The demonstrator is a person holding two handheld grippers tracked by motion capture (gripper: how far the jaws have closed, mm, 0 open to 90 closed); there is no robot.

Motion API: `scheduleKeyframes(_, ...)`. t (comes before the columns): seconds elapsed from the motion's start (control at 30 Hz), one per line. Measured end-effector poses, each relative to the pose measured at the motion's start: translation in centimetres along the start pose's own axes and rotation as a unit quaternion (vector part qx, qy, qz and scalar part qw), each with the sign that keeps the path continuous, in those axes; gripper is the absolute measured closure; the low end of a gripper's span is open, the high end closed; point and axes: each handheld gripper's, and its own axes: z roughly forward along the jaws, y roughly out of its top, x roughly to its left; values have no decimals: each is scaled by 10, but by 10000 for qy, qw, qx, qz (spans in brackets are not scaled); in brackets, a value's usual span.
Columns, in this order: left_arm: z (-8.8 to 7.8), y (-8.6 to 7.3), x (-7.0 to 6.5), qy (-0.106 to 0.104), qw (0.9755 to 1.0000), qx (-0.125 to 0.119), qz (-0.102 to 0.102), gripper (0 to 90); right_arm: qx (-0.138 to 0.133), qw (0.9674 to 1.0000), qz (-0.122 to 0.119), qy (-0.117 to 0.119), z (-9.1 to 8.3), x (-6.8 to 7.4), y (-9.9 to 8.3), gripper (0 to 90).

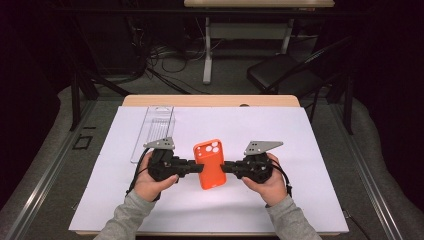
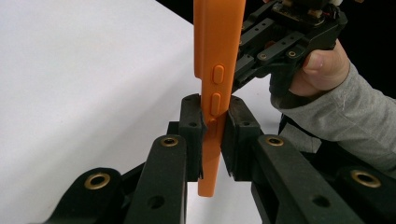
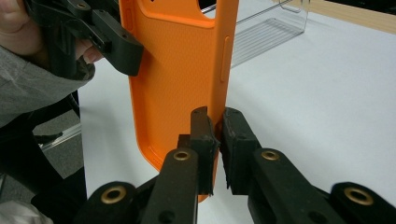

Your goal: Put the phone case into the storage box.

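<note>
High view, L to R: a clear plastic tray [image 1: 154,131] lies flat on the white sheet [image 1: 310,200] at the far left of the work area, lengthwise away from the person, well apart from the grippers' tips and w/ nothing visible inside. Just in front of it sits the left gripper [image 1: 191,166], held in the person's left hand [image 1: 150,182], grey sleeve below, grey plate on top, jaws pointing right toward the centre. Centre: an orange phone case [image 1: 210,164], camera cutout at the far end, back face up, tilted slightly, held between both grippers. Left gripper view: jaws pinched on the case's [image 2: 215,70] edge right by the two side buttons, pads tight on both faces, case standing edge-on in that view. To the right, the right gripper [image 1: 228,167] points left at the case, in the right hand [image 1: 267,185], also w/ a grey plate. Right gripper view: its jaws clamp the opposite long edge of the case [image 3: 177,79] near the lower end; inner textured side faces the camera, and the left gripper's jaw grips the far edge higher up. Whether the case touches the sheet can't be told. Wooden table [image 1: 210,100] edge shows past the sheet.
</note>
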Motion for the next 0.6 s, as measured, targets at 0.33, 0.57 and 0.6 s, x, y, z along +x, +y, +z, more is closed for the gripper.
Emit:
scheduleKeyframes(0.33, -1, 0, 1, 8, 10000, -24, -26, 769, -22, 10000, 8, -45, -1, 0, 0, 840)
scheduleKeyframes(0.57, -1, 0, 1, 18, 10000, -58, -26, 745, -35, 10000, 8, -91, -1, 0, 0, 841)
scheduleKeyframes(0.6, -1, 0, 1, 23, 10000, -62, -30, 737, -34, 9999, 7, -97, -1, 0, 0, 842)
